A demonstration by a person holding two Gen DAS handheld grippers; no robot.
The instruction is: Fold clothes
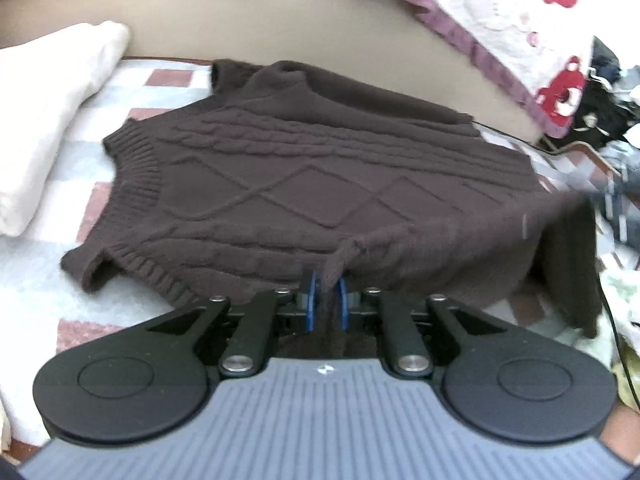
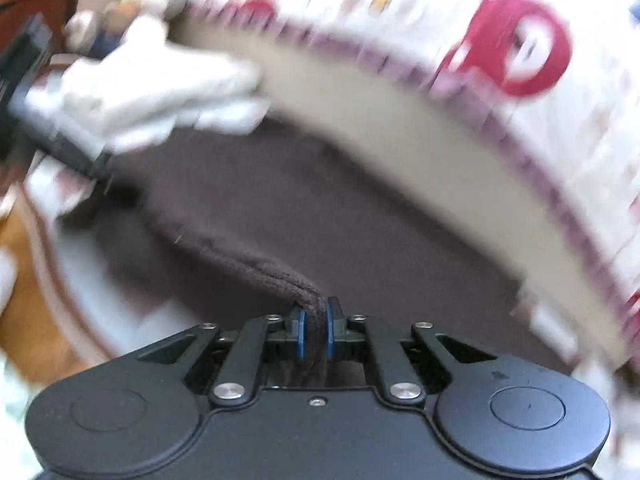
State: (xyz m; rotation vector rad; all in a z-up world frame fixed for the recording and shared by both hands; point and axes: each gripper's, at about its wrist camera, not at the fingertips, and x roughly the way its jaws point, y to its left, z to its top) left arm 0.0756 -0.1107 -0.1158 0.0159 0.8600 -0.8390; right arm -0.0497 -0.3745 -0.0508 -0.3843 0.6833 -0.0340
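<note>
the brown cable-knit sweater vest (image 1: 304, 176) lies spread across the checked bedsheet (image 1: 168, 80), its ribbed neck toward the folded white towel (image 1: 52, 120) and its near edge lifted off the bed. the left gripper (image 1: 325, 280) is pinched narrow on a bunch of that near edge, and the right gripper (image 2: 316, 322) is likewise clamped tight on a rolled fold of the same knit. holding one edge at two places keeps it taut, which looks meant for carrying it over the body as a fold. beyond the vest stand the beige headboard (image 1: 280, 16) and a printed quilt (image 1: 500, 20) draped over it. no container shows in either view.
</note>
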